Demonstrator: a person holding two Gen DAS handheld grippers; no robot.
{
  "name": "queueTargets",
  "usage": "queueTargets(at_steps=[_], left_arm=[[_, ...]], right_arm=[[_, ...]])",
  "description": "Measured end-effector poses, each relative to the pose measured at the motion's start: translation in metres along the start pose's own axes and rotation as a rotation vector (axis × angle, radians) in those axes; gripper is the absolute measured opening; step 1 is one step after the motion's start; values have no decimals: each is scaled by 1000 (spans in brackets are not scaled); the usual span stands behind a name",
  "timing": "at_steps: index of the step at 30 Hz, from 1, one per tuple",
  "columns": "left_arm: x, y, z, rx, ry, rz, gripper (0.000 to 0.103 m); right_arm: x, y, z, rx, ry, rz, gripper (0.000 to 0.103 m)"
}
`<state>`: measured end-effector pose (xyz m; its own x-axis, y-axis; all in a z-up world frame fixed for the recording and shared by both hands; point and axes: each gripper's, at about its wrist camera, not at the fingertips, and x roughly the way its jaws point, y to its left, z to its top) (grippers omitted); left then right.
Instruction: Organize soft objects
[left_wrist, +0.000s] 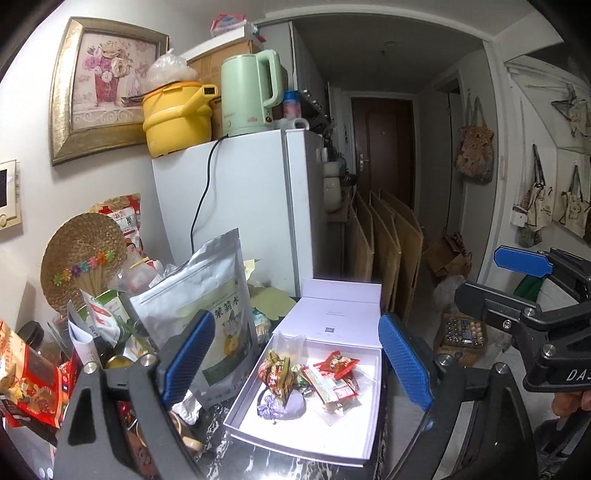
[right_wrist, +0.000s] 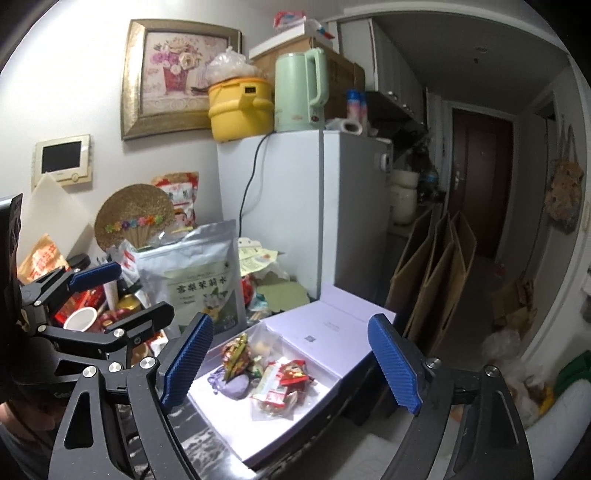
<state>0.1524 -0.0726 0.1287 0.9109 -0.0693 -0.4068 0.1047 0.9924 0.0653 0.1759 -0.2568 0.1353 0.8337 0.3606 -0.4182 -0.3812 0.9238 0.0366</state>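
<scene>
My left tool hangs above the white box, its blue fingers spread wide and holding nothing. My right tool hovers over the same white box, likewise spread and empty; each tool shows at the edge of the other's view. The box lies open on the dark marbled desk, its lid folded back toward the white fridge. Inside lie the soft objects: a lilac drawstring pouch, a bundle of foil-wrapped sweets touching it, and red-and-white snack packets just beside. A silver stand-up bag stands just left of the box, among cluttered packets.
</scene>
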Motion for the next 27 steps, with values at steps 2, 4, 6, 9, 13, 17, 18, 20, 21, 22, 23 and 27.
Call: queueTargets(at_steps=[2, 4, 6, 9, 13, 17, 18, 20, 21, 22, 23, 27], left_arm=[[-10, 0, -6, -1, -6, -6, 91], [-19, -1, -13, 1, -5, -11, 91], [-25, -1, -22, -1, 4, -20, 91], [-32, -1, -36, -7, 18, -34, 91], [-39, -3, -56, -1, 31, -33, 91], [-43, -3, -74, -8, 52, -48, 91], [-43, -3, -78, -16, 59, -53, 91], [-43, -2, -87, -31, 77, -67, 91], [-42, -2, -93, -38, 88, -74, 91], [-42, -2, -98, -44, 98, -79, 91], [-41, -2, -102, -51, 105, -82, 91], [-39, 2, -116, -72, 130, -86, 91]], right_arm=[[-13, 7, -5, 1, -17, -10, 90], [-21, 11, -9, 0, -25, -18, 90], [-28, 15, -16, 7, -29, -23, 90], [-38, 20, -28, 19, -26, -25, 90], [-44, 26, -47, 38, -8, -32, 90], [-47, 29, -68, 72, 22, -28, 90], [-48, 30, -72, 77, 29, -28, 90], [-50, 32, -81, 86, 39, -32, 90], [-51, 33, -85, 89, 41, -35, 90], [-52, 34, -89, 90, 45, -38, 90], [-53, 35, -93, 92, 49, -41, 90], [-53, 38, -106, 111, 69, -39, 90]])
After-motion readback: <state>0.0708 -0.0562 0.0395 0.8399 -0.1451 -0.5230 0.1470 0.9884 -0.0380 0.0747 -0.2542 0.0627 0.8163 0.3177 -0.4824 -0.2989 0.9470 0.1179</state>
